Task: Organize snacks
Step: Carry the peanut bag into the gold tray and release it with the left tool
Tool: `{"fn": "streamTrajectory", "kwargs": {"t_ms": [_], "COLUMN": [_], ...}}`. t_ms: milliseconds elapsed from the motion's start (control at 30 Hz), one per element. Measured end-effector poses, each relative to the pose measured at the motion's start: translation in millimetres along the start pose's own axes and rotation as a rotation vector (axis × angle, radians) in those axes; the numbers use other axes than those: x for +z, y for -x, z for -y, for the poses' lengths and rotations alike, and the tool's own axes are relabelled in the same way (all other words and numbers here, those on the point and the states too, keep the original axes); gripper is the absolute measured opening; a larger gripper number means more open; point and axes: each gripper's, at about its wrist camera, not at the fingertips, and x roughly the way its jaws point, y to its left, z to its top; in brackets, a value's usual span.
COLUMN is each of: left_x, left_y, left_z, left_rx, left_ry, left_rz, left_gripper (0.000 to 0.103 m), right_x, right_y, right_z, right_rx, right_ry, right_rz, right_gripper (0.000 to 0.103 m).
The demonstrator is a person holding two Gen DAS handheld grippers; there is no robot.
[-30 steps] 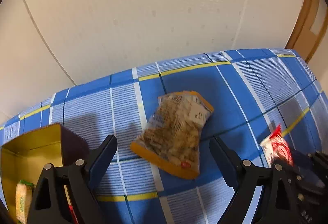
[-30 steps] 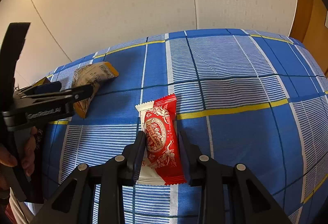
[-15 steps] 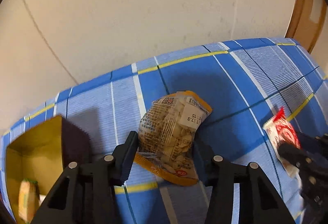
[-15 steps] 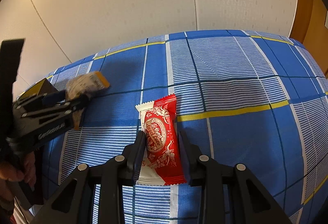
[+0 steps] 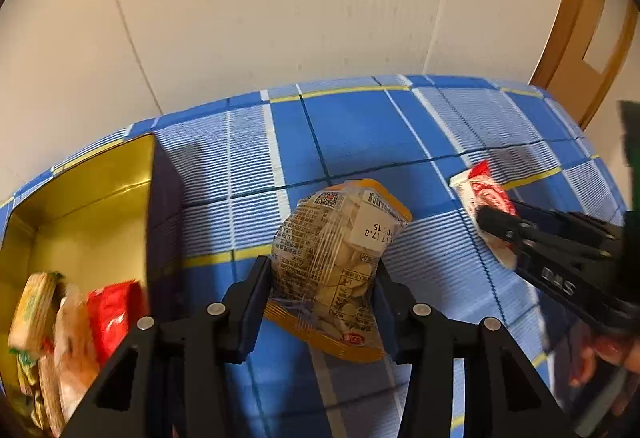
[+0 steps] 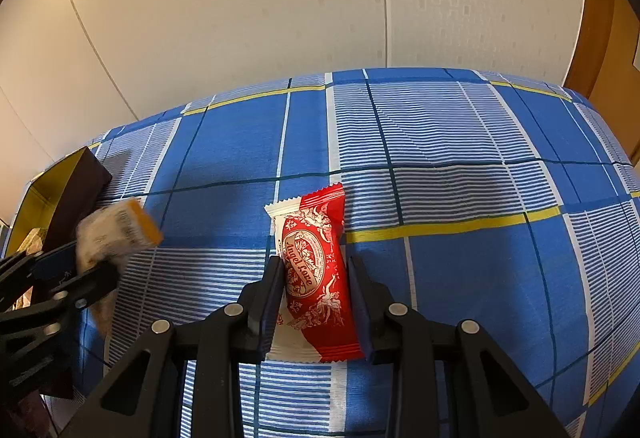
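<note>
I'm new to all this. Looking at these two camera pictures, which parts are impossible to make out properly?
- Left wrist view: the snacks in the gold box are blurred and cut off by the frame edge; no labels readable.
- Left wrist view: the red packet is half covered by the right gripper.
- Right wrist view: the nut bag is motion-blurred, its print unreadable.
- Right wrist view: only a corner of the box shows.
</note>
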Motion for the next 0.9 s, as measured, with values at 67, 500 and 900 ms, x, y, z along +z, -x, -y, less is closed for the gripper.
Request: {"fn": "streamTrajectory", "kwargs": {"t_ms": [67,500,900], "left_x": [-4.1,-23.9,-41.7], "left_y": [12.3,73.6,68.0], "left_z": [-5.6,-68.4,-124.0], "left_rx": [-0.021,-0.075,-0.038], "left_ry": [0.027,0.195,0.347], "left_rz": [0.016,0.106,0.077], "left_gripper": [0.048,0.048,0.048], "right_x": [0.2,-2.1,-1.9], "right_y": [-0.6,-0.2,-0.3], "right_z": [-0.1,-4.6,-5.4], "right_rx": [-0.004,-0.035,-0.040], "right_ry": [0.002,0.015,0.018], "right_rz": [0.001,0.014,0.015], "right_gripper": [0.033,0.033,0.033]}}
